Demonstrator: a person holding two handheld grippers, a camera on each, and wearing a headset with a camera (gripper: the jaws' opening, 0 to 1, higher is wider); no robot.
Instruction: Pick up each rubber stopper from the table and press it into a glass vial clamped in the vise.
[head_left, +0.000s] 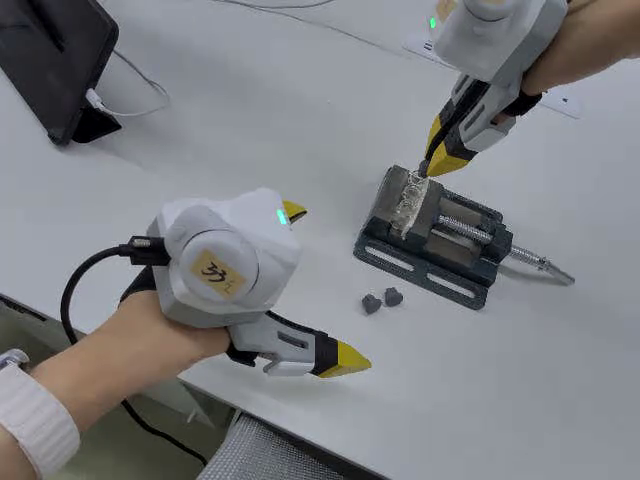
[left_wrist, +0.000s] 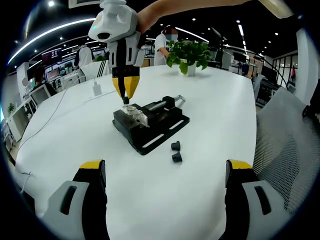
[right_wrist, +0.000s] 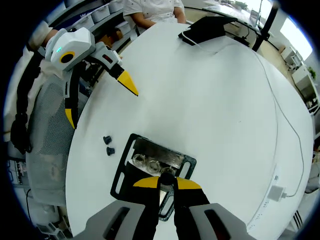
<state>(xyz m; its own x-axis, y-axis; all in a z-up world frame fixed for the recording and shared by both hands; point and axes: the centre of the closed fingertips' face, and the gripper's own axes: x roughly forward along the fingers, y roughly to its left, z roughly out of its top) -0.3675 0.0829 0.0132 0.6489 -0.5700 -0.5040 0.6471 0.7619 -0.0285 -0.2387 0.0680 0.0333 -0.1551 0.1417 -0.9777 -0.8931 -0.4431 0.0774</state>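
- Right gripper (right_wrist: 167, 184): jaws clamped on a black stopper (right_wrist: 167, 177), at the vials (right_wrist: 145, 162) in the vise (head_left: 470, 285).
- Left gripper (head_left: 322, 285): jaws apart, over the table (head_left: 300, 110).
- Two spare stoppers (head_left: 372, 303) lie just beside the vise.

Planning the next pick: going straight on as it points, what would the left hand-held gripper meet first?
Likely the vise, dead ahead between its open jaws. The two loose rubber stoppers lie nearer but slightly off that line; depth is unclear.

I see a smooth matt white desk (head_left: 250, 120), a matt black metal vise (head_left: 425, 262), clear glossy glass vials (right_wrist: 145, 162), dull dark rubber stoppers (head_left: 393, 297).
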